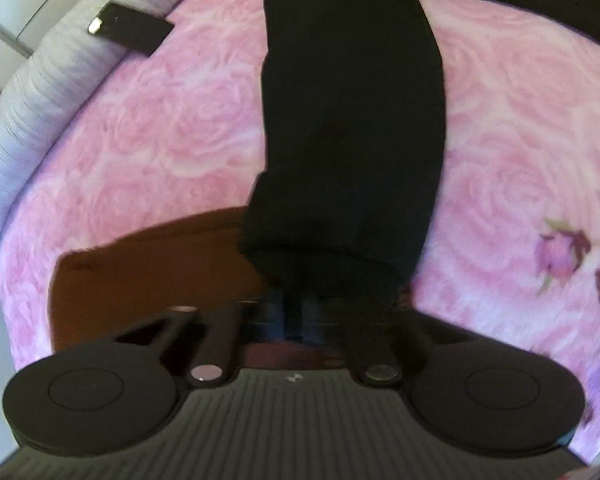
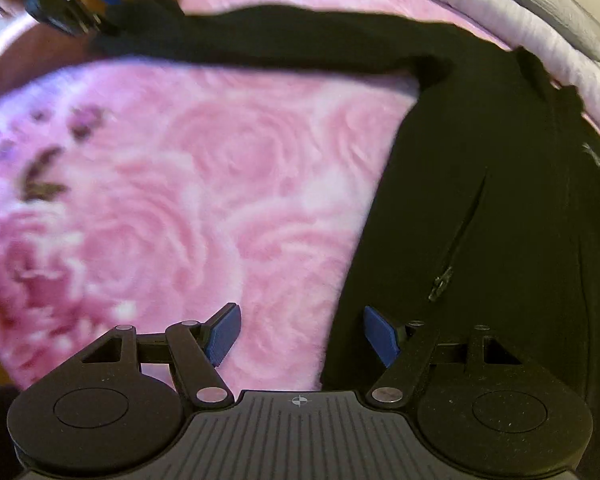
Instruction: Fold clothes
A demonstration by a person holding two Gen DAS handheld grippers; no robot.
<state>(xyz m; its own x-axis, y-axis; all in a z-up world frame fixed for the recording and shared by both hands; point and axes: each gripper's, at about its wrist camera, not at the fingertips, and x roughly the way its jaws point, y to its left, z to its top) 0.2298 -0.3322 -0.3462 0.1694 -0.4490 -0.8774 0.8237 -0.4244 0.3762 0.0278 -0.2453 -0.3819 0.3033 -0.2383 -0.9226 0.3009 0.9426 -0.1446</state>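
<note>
Black zip-front garment (image 2: 500,200) spread flat on pink rose-print blanket (image 2: 220,180), body toward the blanket's edge by the pale ribbed border (image 2: 520,32). One sleeve (image 1: 352,120) stretched straight out across the blanket, cuff reaching the opposite edge where brown surface (image 1: 148,264) shows. Left gripper (image 1: 300,308) pressed together on that cuff, pinching it. Right gripper (image 2: 300,336) spread wide, nothing between the blue pads (image 2: 222,336), hovering low over the garment's side hem where blanket meets cloth. No fold visible yet: body unfolded, zipper (image 2: 444,280) exposed. Judged early stage, sleeve merely seized; sleeve fold-in, second sleeve and body folds all outstanding. Small dark flat object (image 1: 132,32) lying at the border, uninvolved.
</note>
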